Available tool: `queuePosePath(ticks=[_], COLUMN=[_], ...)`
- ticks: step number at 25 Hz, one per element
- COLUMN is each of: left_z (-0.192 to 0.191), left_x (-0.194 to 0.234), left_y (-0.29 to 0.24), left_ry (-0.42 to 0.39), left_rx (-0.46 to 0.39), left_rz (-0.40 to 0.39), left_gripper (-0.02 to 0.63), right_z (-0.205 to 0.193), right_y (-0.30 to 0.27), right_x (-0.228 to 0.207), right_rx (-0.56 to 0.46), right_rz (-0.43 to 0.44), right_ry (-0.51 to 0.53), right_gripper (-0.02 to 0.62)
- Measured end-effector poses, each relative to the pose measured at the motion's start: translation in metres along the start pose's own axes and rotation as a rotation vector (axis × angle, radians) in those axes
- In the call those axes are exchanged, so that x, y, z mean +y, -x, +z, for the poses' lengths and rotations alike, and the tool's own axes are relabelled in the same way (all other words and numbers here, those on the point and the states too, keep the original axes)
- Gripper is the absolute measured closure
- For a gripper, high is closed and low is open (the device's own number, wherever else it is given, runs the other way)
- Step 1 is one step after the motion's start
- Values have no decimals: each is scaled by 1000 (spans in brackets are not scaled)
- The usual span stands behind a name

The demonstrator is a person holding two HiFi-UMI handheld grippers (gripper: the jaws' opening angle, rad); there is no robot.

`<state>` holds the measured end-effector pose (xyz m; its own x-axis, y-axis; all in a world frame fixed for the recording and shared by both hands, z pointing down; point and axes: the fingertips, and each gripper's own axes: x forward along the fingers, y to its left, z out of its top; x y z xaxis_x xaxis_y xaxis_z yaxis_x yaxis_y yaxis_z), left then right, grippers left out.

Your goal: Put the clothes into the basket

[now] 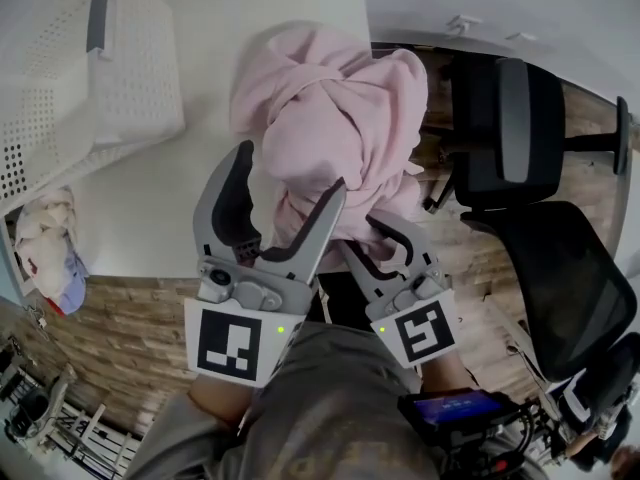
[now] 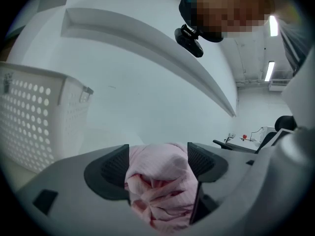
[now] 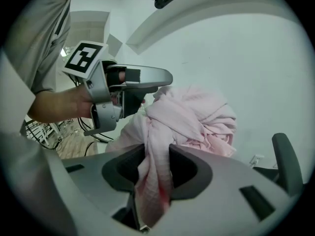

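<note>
A bundled pink cloth [image 1: 340, 108] lies at the near edge of the white table [image 1: 150, 208]. In the right gripper view a fold of that pink cloth [image 3: 192, 117] runs down between the jaws of my right gripper [image 3: 156, 163], which is shut on it. My right gripper [image 1: 360, 233] sits under the bundle's lower edge. My left gripper [image 1: 290, 168] stands open and wide at the bundle's left side, with the pink cloth [image 2: 160, 181] filling the gap between its jaws. The white perforated basket [image 1: 90, 78] stands on the table at the far left, apart from both grippers.
A black office chair [image 1: 540, 218] stands to the right on the wooden floor [image 1: 130, 338]. More clothes [image 1: 45, 248] lie in a heap at the left, below the table's edge. The basket's wall [image 2: 34, 122] rises to the left of my left gripper.
</note>
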<state>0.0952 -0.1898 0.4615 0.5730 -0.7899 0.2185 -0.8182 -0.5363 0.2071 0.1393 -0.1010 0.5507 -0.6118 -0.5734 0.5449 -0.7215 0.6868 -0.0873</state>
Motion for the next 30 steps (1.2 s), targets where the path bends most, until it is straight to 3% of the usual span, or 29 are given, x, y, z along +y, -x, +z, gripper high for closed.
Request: queuePosePath(ticks=[3,9,11,14,17,24,30], left_z=[-7,-20,-23,-23,-21,3,53], left_x=[1,-1,-6,-16,-19,-29,-43], left_y=[-21,-41,-42,-41,-36,-15,12], left_ry=[14,99,76,10,-42,-86,-138], left_rx=[43,96,116,113,100,60,-27], left_rz=[-41,-146,-162,-155,-134,-104,-46], left_gripper=[225,227,277,434,517,537,537], right_z=[0,-2,-3,-3,-3,19,55], right_y=[0,-2,-2,-2,-1,19,47], right_x=[-1,-3,-2,-4,-5,5,14], right_rx=[6,-6,-15,-39,-51,-121,-193], right_rz=[20,30,31,37,27,-17,-19], right_ry=[-4,-14,-15,-40,-75,-76,18], right_gripper=[449,449,449,449,454,468,468])
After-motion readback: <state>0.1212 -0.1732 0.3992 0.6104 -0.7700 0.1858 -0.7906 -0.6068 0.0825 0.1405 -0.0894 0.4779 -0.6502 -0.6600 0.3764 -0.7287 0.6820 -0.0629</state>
